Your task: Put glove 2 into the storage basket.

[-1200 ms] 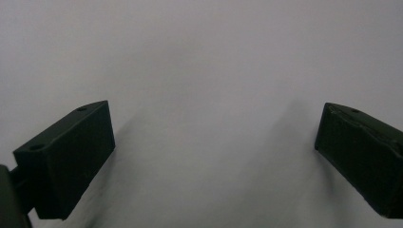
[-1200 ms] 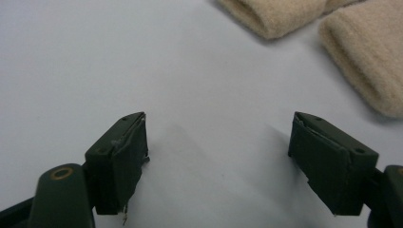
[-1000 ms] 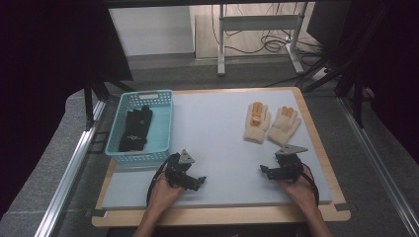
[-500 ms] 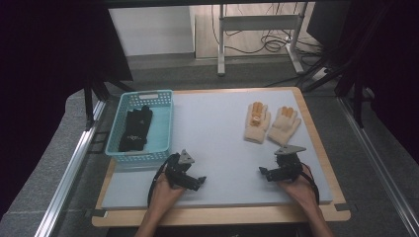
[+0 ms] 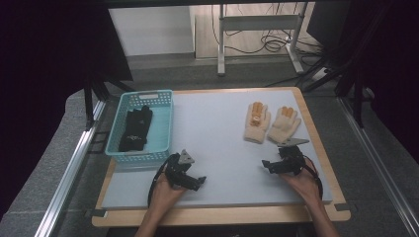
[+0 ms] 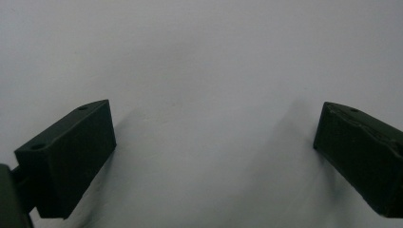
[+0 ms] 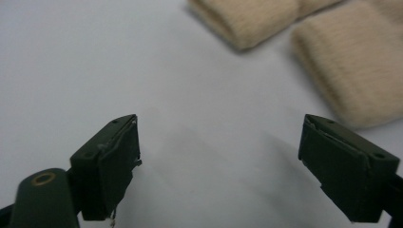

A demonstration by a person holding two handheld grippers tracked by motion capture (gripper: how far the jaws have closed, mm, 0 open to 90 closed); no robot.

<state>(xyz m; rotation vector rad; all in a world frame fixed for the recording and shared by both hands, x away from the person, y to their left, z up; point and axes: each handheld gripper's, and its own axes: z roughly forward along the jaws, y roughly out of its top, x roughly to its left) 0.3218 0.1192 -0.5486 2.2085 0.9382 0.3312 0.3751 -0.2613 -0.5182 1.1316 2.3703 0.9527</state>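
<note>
Two cream gloves lie flat at the table's far right, one (image 5: pixel 257 122) with orange-dotted fingers and one plain (image 5: pixel 285 123). A teal basket (image 5: pixel 164 121) at the far left holds a pair of black gloves (image 5: pixel 135 129). My left gripper (image 5: pixel 190 178) rests low on the grey table top near the front left, its jaws wide open over bare surface (image 6: pixel 214 137). My right gripper (image 5: pixel 274 165) sits at the front right, just short of the cream gloves, open with nothing between its jaws (image 7: pixel 218 147). The glove cuffs (image 7: pixel 351 71) lie ahead of it in the right gripper view.
The grey table top (image 5: pixel 217 128) has a wooden rim (image 5: pixel 222 216). Metal rails run along both sides of the table. A desk frame and cables stand on the floor behind it.
</note>
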